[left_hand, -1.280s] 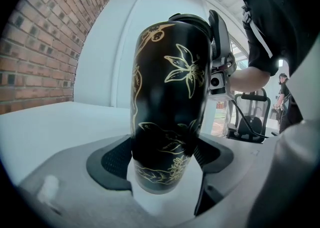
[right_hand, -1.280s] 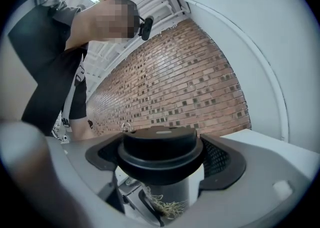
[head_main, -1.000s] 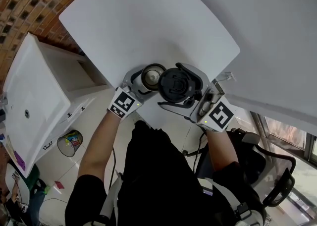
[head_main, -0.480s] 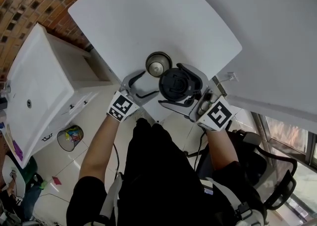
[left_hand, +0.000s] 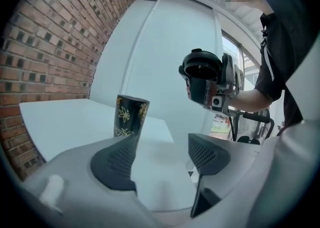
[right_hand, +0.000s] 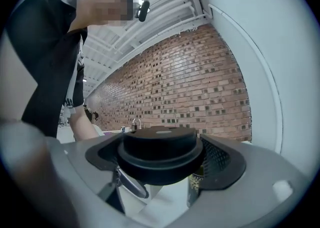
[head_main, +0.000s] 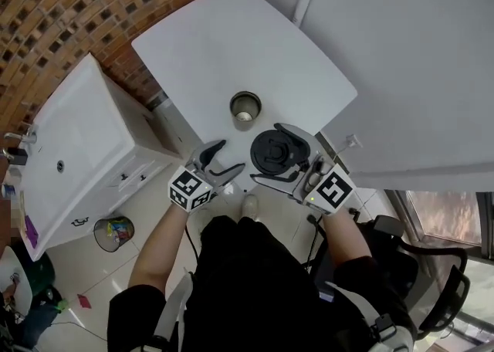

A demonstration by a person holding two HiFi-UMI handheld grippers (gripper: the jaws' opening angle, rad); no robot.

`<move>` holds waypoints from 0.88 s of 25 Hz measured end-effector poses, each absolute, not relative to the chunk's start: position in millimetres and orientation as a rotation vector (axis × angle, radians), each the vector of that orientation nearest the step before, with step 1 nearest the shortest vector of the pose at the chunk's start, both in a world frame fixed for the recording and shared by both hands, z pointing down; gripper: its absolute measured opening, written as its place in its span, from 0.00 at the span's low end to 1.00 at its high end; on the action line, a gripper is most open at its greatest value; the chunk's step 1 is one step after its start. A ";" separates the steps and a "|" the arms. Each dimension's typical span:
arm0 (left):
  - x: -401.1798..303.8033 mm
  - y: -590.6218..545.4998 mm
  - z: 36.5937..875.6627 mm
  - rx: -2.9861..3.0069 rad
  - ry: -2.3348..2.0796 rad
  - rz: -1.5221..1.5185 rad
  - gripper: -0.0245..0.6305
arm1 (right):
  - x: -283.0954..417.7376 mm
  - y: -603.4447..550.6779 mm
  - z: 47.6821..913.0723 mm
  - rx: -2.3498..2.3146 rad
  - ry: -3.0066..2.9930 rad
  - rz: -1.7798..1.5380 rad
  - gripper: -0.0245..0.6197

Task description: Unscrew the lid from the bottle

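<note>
— What is counted, largest first?

— One white table (head_main: 231, 34) is seen. One white cabinet (head_main: 77, 150) is set beside it, against the brick wall (head_main: 69, 3).

— And the tools?

— Two grippers are counted. The left gripper (head_main: 230, 155) (left_hand: 162, 154) is held at the table's near edge. Its jaws are spread, though they have just been drawn somewhat closer. Nothing is caught between them, and the bottle is only seen beyond them. The right gripper (head_main: 267, 154) (right_hand: 162, 158) is pinched on the lid from both sides.

— Where are the task's things?

— One bottle (head_main: 245, 106) (left_hand: 131, 117), black with gold flowers, is stood upright on the table. Its mouth is uncovered, and it is touched by neither gripper. One black lid (head_main: 273, 148) (right_hand: 160, 149) is held clear of it, near the table's edge.
</note>
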State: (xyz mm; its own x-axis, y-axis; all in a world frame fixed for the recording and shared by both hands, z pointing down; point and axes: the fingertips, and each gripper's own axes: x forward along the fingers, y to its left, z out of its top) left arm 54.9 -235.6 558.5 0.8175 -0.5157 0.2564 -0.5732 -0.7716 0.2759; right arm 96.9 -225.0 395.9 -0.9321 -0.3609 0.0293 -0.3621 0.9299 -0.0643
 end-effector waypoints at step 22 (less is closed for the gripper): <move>-107.0 -59.0 444.6 2.874 -0.789 0.050 0.04 | -19.1 -20.5 351.6 0.939 -3.024 -0.001 0.77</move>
